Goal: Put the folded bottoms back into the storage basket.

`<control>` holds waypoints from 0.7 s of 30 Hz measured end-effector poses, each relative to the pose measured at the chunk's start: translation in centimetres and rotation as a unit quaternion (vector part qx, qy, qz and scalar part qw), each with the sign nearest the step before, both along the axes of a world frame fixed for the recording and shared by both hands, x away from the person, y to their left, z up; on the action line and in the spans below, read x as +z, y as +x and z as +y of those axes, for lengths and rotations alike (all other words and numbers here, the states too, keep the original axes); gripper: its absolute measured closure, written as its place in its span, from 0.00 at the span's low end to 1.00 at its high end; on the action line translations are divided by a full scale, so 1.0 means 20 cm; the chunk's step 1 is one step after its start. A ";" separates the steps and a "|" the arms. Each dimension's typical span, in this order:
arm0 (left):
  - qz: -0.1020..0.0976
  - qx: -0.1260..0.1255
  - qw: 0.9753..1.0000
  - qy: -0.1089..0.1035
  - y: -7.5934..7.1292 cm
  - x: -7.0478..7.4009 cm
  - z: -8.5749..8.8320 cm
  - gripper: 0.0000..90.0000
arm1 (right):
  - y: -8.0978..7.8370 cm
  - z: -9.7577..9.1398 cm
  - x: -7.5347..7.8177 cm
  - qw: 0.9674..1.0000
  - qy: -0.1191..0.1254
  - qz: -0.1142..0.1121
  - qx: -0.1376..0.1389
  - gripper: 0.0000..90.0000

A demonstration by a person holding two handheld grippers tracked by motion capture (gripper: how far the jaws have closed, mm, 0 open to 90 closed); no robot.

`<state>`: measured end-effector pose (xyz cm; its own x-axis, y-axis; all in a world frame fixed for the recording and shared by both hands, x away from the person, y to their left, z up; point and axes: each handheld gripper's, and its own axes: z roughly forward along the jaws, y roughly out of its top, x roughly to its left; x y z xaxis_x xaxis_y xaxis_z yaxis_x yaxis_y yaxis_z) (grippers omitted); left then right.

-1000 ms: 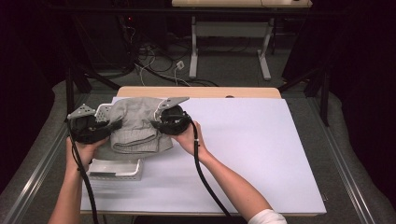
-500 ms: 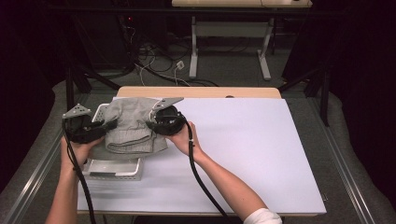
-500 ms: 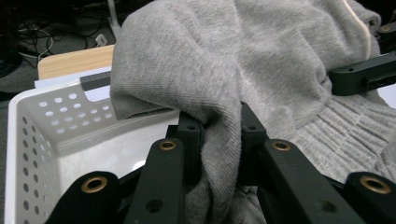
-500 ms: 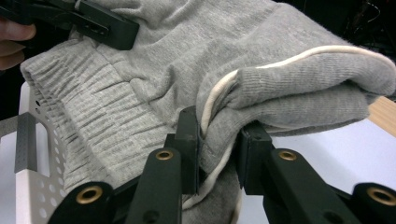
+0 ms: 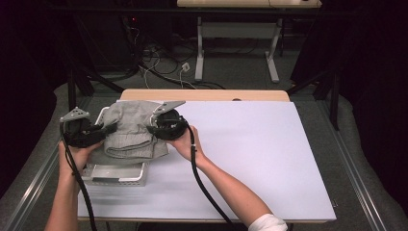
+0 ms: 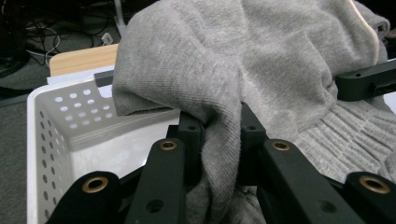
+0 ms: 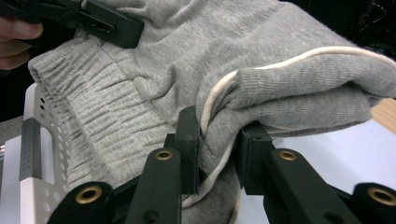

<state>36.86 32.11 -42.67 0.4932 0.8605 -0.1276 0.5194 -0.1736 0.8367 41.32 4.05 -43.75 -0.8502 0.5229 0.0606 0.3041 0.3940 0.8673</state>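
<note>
A folded grey knit garment (image 5: 131,131) with a ribbed hem and a white drawstring hangs between my two grippers, over a white perforated basket (image 5: 115,174) at the table's left. My left gripper (image 5: 107,130) pinches its left side; in the left gripper view the grey garment (image 6: 261,79) is bunched between the black jaws of the left gripper (image 6: 220,135), above the basket (image 6: 56,121). My right gripper (image 5: 153,129) grips the right side; in the right gripper view the right gripper (image 7: 218,140) clamps a fold of the garment (image 7: 299,88) with the drawstring (image 7: 219,93) in it.
A white sheet (image 5: 250,154) covers the table, whose wooden edge (image 5: 207,95) shows at the back. Cables and a desk frame (image 5: 235,43) lie on the floor beyond. A metal rail (image 5: 356,183) runs along the table's right side.
Both grippers have carried the garment a little to the left, toward the basket, and the garment now hangs over it.
</note>
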 end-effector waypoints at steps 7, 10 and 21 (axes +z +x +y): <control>0.000 0.007 1.000 0.001 0.00 0.00 0.03 0.86 | 0.00 0.03 0.00 1.000 0.003 0.003 0.002 0.81; 0.000 0.009 1.000 0.002 0.00 0.00 0.04 0.86 | 0.00 0.04 0.00 1.000 0.004 0.006 0.003 0.81; 0.000 0.021 1.000 -0.002 0.00 0.01 0.07 0.86 | 0.00 0.08 -0.01 1.000 0.006 0.011 0.007 0.81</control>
<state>36.77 33.53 -42.54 0.4571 0.8798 -0.1306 0.5255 -0.1487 0.8377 41.39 5.58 -43.93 -0.8558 0.5103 0.0854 0.3174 0.3875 0.8655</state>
